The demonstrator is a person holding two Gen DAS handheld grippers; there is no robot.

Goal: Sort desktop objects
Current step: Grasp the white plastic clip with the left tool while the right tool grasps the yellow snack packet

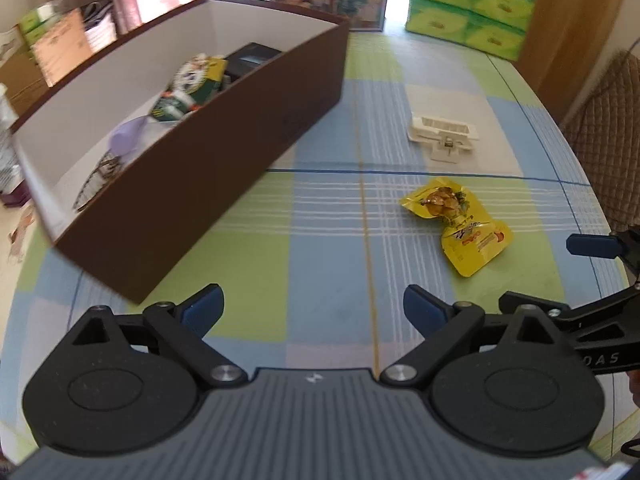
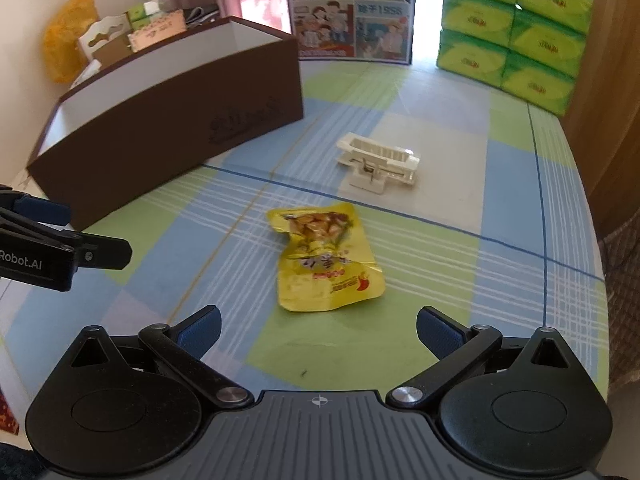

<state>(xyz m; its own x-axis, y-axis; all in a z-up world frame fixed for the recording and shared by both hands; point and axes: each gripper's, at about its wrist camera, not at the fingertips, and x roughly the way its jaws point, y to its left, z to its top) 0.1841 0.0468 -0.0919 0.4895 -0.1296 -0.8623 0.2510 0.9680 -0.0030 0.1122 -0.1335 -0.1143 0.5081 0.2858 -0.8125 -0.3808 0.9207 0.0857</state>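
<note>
A yellow snack pouch point(image 1: 460, 226) point(image 2: 324, 260) lies flat on the checked tablecloth. A white plastic clip point(image 1: 444, 136) point(image 2: 380, 162) lies beyond it. A brown box point(image 1: 208, 168) point(image 2: 160, 132) with a white inside stands at the left; in the left wrist view it holds a green-and-yellow packet point(image 1: 192, 88), a black item point(image 1: 252, 58) and a purple thing point(image 1: 128, 138). My left gripper point(image 1: 314, 310) is open and empty, near the box's front corner. My right gripper point(image 2: 318, 330) is open and empty, just short of the pouch.
Green tissue packs point(image 1: 476, 4) point(image 2: 516, 28) are stacked at the far right edge. A printed carton point(image 2: 352, 12) stands at the back. Clutter sits behind the box at the left point(image 2: 120, 36). A padded chair point(image 1: 604, 128) stands by the table's right edge.
</note>
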